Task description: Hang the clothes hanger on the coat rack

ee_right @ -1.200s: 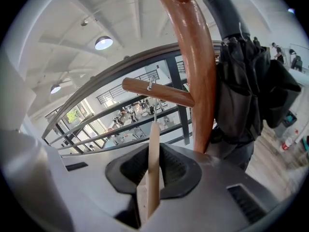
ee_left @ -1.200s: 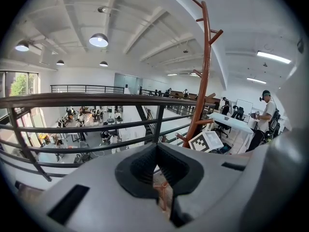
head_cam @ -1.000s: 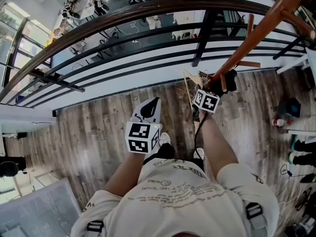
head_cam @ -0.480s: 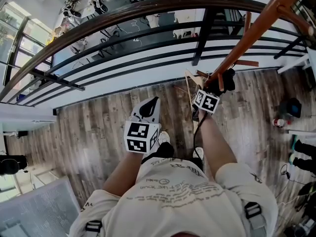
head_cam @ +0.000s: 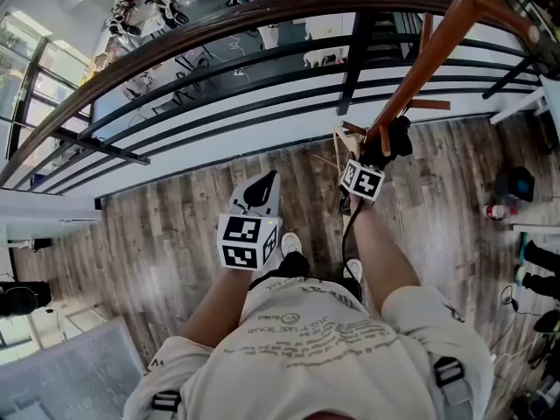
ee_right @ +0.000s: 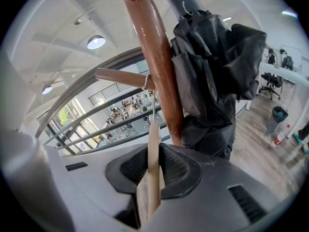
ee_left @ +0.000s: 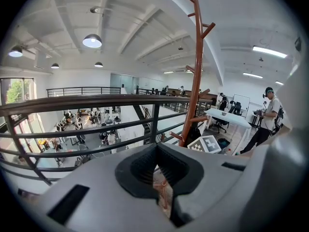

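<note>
Wooden clothes hanger (ee_right: pixel 153 139), likely light, stiff and smooth, sits clamped edge-on by its body in the right tool (ee_right: pixel 152 167). Its wire hook (ee_right: pixel 152 100) meets a peg (ee_right: pixel 120 77) of the coat rack (ee_right: pixel 154 57). The left tool (ee_left: pixel 159 170) is closed and empty.
</note>
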Available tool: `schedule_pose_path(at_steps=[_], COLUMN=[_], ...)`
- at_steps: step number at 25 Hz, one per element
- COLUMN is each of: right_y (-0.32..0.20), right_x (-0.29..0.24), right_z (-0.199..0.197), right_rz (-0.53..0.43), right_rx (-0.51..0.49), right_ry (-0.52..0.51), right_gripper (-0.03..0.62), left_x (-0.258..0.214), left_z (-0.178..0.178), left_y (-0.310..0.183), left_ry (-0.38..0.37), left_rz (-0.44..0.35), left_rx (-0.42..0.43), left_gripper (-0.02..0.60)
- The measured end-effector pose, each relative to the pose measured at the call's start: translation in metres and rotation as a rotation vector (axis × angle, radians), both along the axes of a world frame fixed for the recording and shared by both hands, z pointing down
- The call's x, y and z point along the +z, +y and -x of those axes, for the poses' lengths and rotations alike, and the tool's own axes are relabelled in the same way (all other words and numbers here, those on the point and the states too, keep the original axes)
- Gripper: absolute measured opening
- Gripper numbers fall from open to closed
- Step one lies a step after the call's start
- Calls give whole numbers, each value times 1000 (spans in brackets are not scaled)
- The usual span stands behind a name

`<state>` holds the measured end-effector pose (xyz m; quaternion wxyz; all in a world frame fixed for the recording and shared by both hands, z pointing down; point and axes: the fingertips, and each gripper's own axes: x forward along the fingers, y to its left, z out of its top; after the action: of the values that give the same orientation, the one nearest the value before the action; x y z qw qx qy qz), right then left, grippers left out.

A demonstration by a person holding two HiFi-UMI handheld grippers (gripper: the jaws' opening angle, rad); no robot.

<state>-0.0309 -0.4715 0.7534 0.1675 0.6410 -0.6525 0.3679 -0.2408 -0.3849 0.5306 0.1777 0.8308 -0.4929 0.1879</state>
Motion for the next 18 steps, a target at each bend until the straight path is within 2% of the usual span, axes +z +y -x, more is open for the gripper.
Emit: schedule_pose_path(at_steps=[9,14,18], right_y=[10,14,20], right_x=[0,-12,-25], right_z=[-17,-22,-17], right_rz=[30,11,-21], right_rx=[39,24,-2], right_ry=[58,72,65], right_gripper=[66,117,121], left_x=[-7,-15,-24], left_z=[-3,-17,-21], left_y=[1,6,6], left_ry=[22,43,68], left_rz=[-10,-17,-33], left_rx=[-11,8,8], left_gripper=[3,3,3])
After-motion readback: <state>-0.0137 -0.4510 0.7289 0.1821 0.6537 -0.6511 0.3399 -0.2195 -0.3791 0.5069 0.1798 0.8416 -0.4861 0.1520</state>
